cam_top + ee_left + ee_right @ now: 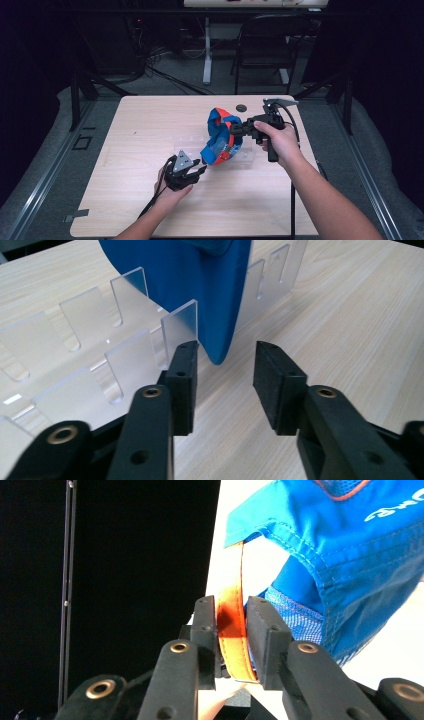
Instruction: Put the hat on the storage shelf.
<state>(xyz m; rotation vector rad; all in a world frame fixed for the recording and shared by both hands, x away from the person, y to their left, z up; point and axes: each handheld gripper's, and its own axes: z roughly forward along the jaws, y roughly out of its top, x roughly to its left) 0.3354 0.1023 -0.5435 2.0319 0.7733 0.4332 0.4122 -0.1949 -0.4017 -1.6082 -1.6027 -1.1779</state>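
Note:
A blue and orange cap stands on edge over a clear acrylic slotted rack in the middle of the table. My left gripper lies low on the table at the cap's near side. In the left gripper view my left gripper is open, and the tip of the blue brim hangs just beyond the pads without touching them. My right gripper comes in level from the right. In the right gripper view my right gripper has the cap's orange strap filling the gap, touching both pads.
The rack's clear upright tabs stand left of my left gripper. A small dark disc lies near the table's far edge. Bare wood spreads to the left. A chair and cables sit on the floor beyond.

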